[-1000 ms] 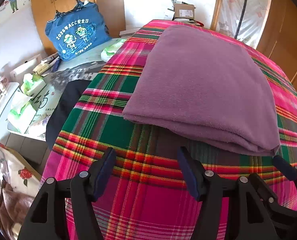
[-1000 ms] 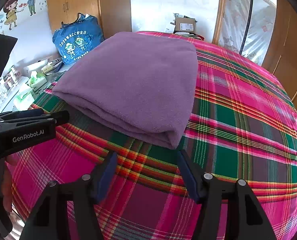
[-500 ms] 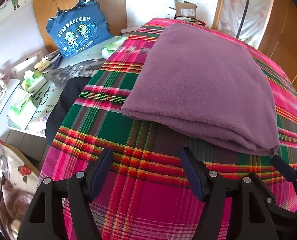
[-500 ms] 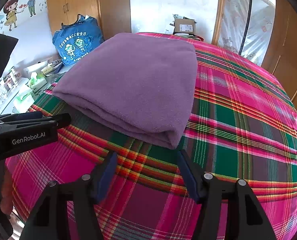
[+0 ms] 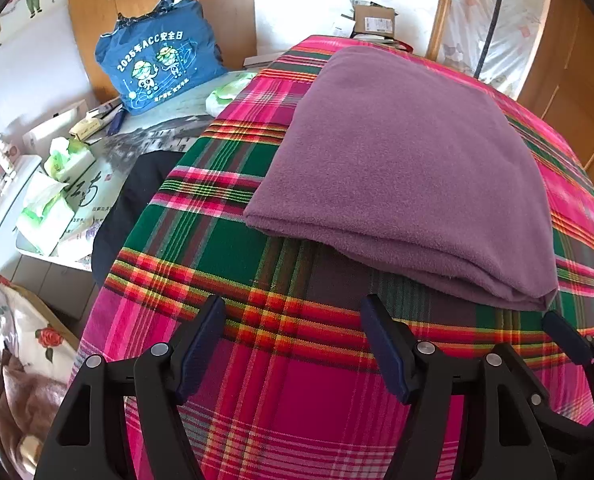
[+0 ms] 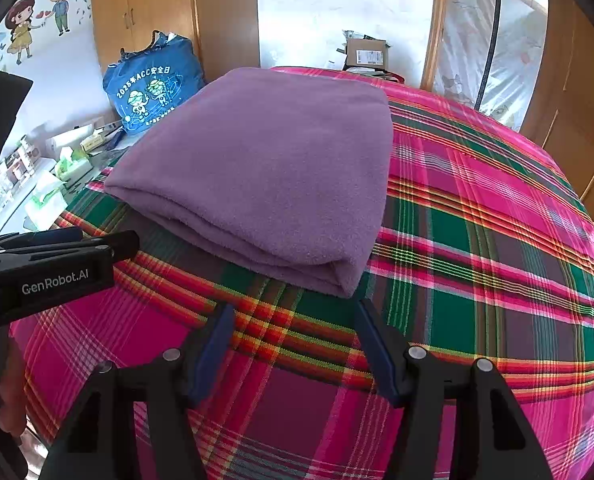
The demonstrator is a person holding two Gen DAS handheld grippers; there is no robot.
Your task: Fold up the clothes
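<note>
Plaid bedspread (image 5: 225, 248) covers the whole bed, pink/green/red checks. Folded purple fleece (image 5: 409, 168) lies flat on it, toward the far side, layered edges facing the grippers. Blue tote bag (image 5: 157, 68) stands on a cluttered side table left of the fleece, tissue packs (image 5: 45, 216) nearer the camera on the same table. Cardboard box (image 6: 367, 54) sits beyond the fleece; what it rests on is hard to tell. Left gripper (image 5: 293, 344) hovers just short of the fleece's near edge; jaws have just finished spreading to full width, nothing between them. Right gripper (image 6: 291, 346) is near the fleece's near right corner, fingers apart, empty.
</note>
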